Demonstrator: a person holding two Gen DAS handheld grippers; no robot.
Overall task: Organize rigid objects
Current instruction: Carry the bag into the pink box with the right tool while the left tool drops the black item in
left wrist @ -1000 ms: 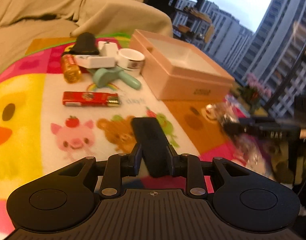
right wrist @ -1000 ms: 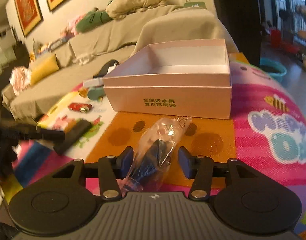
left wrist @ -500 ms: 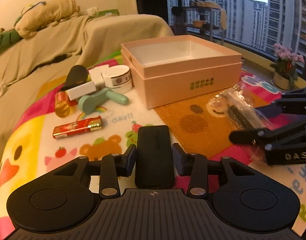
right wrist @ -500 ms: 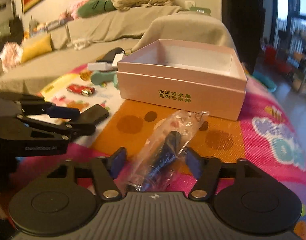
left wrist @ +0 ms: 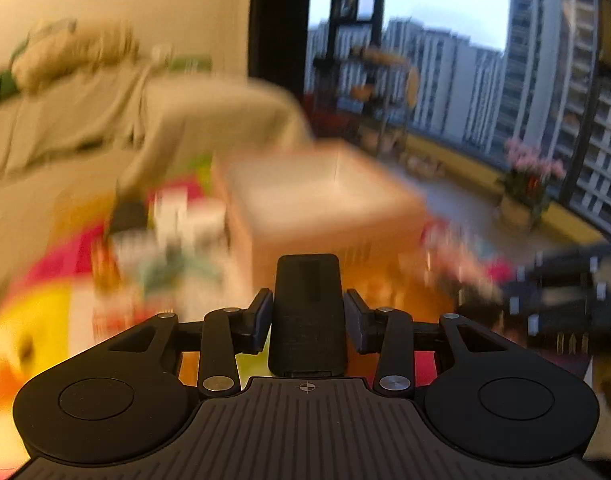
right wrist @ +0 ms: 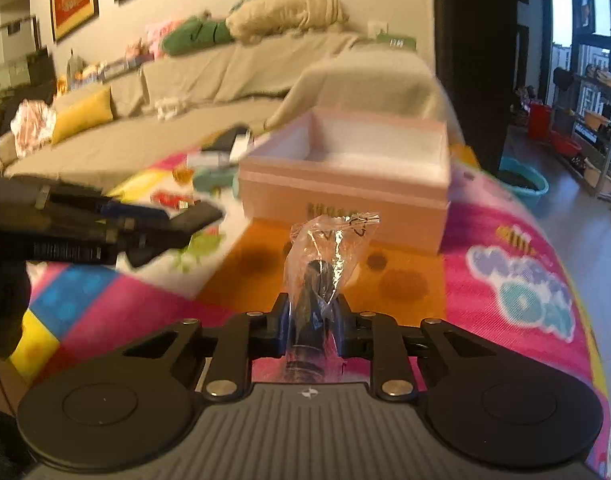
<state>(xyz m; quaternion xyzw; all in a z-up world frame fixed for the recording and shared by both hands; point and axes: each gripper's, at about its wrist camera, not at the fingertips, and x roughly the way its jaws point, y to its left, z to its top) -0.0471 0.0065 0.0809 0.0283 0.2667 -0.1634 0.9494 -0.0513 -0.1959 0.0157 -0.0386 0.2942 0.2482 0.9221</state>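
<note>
My left gripper (left wrist: 308, 316) is shut on a flat black rectangular case (left wrist: 307, 292), which stays sharp while everything behind it blurs. In the right wrist view the left gripper (right wrist: 145, 224) holds that case (right wrist: 197, 216) above the mat, left of the open pink box (right wrist: 345, 200). My right gripper (right wrist: 312, 320) is shut on a clear plastic bag (right wrist: 329, 248) with a dark object inside; the bag's top stands up in front of the box. The box (left wrist: 325, 200) shows nothing inside. The right gripper (left wrist: 545, 304) is a dark blur at the right of the left wrist view.
A colourful play mat (right wrist: 505, 280) covers the surface. Left of the box lie a red lighter (right wrist: 171, 199), a teal item (right wrist: 213, 178) and small white boxes. A beige covered sofa (right wrist: 225, 80) runs behind. A teal basin (right wrist: 523, 184) stands on the floor at right.
The right jaws closed on the plastic bag and raised it off the mat. The left gripper rose with the black case and swung toward the pink box.
</note>
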